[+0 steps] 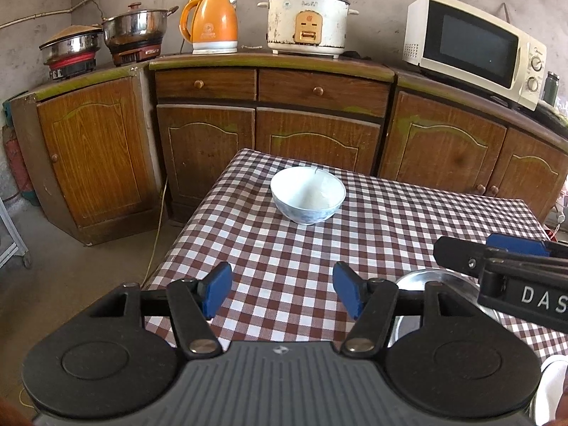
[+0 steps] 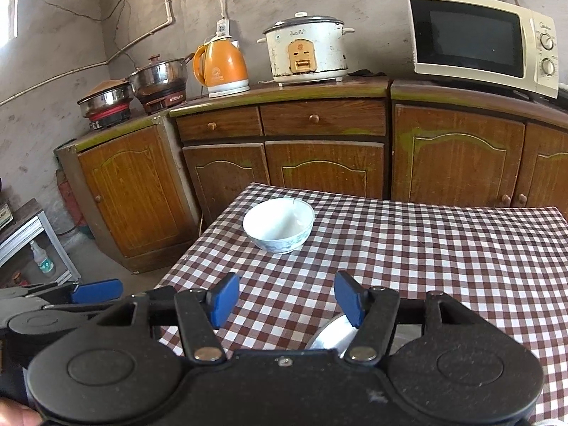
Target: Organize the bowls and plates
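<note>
A white bowl (image 1: 308,194) with a blue pattern stands upright near the far left corner of the checked table (image 1: 408,234); it also shows in the right wrist view as the bowl (image 2: 279,225). My left gripper (image 1: 282,290) is open over the cloth, well short of the bowl, nothing between its blue pads. A shiny metal plate (image 1: 431,280) lies at the near right, partly hidden by the gripper bodies. My right gripper (image 2: 285,294) is open and empty above the near table edge, the metal plate (image 2: 335,333) just under its right finger. The right gripper (image 1: 504,248) reaches in from the right.
Wooden cabinets (image 1: 319,135) run behind the table, carrying two steel pots (image 1: 135,32), an orange kettle (image 1: 211,23), a rice cooker (image 1: 309,21) and a microwave (image 1: 475,46). Bare floor (image 1: 88,277) lies left of the table. A metal shelf (image 2: 32,241) stands at far left.
</note>
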`<state>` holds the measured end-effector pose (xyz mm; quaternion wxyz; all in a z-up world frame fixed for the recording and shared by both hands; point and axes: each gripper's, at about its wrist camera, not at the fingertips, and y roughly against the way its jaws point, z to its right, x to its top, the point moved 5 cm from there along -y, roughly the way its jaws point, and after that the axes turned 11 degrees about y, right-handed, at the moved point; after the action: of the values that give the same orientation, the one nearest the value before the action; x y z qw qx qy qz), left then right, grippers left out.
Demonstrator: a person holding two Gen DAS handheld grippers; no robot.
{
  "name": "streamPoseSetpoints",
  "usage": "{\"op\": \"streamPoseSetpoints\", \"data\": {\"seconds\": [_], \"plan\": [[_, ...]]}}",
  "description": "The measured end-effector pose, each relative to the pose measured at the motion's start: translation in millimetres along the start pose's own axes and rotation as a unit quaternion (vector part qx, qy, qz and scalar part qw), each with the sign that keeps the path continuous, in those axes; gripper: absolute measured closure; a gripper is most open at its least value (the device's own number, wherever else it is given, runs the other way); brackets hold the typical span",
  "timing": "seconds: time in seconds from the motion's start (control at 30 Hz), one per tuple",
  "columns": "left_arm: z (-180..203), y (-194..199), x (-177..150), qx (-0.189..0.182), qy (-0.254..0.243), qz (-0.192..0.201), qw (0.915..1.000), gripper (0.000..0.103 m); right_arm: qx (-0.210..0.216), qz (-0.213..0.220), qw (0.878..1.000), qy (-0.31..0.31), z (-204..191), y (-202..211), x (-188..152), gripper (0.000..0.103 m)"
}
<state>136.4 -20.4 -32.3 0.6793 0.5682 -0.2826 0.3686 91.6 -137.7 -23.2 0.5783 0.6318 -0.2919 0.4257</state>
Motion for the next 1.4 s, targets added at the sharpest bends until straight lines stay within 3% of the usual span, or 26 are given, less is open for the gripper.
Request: {"op": "streamPoseSetpoints", "data": {"seconds": [0.93, 1.4], "plan": [[9, -52, 39, 0.018, -0.018, 0.010, 0.9996, 0.038, -0.001, 0.003, 1.000, -0.010, 22, -64, 37, 0.028], [-5, -105, 68, 0.034, 0.000, 0.003, 0.9994, 0.038, -0.005, -0.013, 1.000, -0.004, 31, -117, 50, 0.028]]}}
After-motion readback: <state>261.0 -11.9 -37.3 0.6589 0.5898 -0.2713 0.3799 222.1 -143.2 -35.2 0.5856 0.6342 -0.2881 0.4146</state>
